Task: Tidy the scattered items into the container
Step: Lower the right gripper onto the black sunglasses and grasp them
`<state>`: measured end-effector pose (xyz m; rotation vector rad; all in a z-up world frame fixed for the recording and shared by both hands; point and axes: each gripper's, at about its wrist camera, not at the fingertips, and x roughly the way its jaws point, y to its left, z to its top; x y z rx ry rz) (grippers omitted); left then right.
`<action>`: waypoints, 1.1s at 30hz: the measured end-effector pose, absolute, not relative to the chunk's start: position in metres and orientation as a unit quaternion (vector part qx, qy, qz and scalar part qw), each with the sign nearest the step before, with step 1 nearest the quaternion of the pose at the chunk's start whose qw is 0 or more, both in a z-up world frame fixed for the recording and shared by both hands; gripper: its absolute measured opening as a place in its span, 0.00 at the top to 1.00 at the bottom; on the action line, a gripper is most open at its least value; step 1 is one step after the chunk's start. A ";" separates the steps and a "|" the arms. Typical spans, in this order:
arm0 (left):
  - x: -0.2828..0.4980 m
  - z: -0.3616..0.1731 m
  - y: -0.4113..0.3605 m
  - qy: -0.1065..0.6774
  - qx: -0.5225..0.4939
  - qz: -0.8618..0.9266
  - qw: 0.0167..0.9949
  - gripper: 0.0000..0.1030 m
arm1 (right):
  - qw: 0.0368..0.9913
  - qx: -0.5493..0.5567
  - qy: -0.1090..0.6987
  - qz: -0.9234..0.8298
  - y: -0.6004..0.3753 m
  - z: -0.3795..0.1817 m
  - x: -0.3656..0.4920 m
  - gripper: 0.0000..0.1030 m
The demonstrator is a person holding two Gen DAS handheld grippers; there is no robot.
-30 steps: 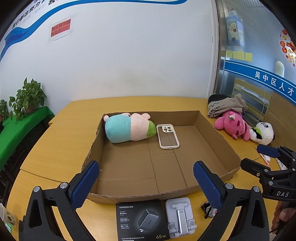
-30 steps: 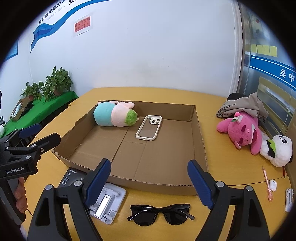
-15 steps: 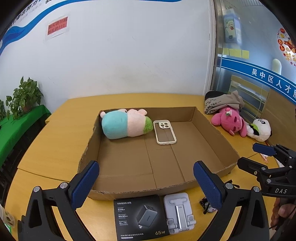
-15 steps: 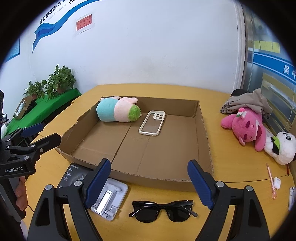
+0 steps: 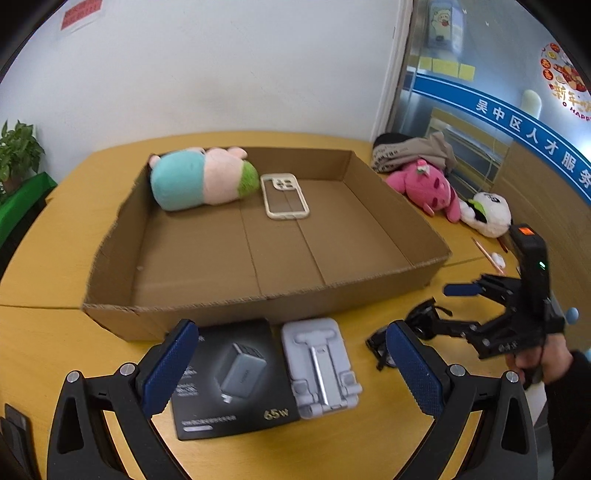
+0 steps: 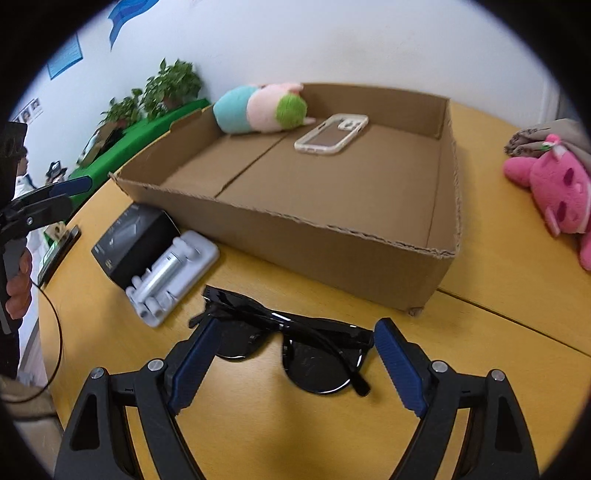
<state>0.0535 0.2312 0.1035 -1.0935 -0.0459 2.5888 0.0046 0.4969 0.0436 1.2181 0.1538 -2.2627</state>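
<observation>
potted plants (image 6: 173, 86), green cloth (image 6: 147, 127), red wall notice (image 5: 80, 14)

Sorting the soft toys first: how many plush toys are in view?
3. The blue, pink and green plush lies inside the cardboard box, in a far corner. The pink plush and the panda plush lie on the table beside the box. None looks hidden.

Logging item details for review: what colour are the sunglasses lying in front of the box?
Black frame with dark lenses; the sunglasses show best in the right wrist view.
</observation>
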 end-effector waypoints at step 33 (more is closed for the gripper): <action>0.032 0.036 0.296 -0.064 -0.514 0.804 0.291 0.17 | 0.230 0.497 0.140 -0.825 0.417 0.011 0.093 0.35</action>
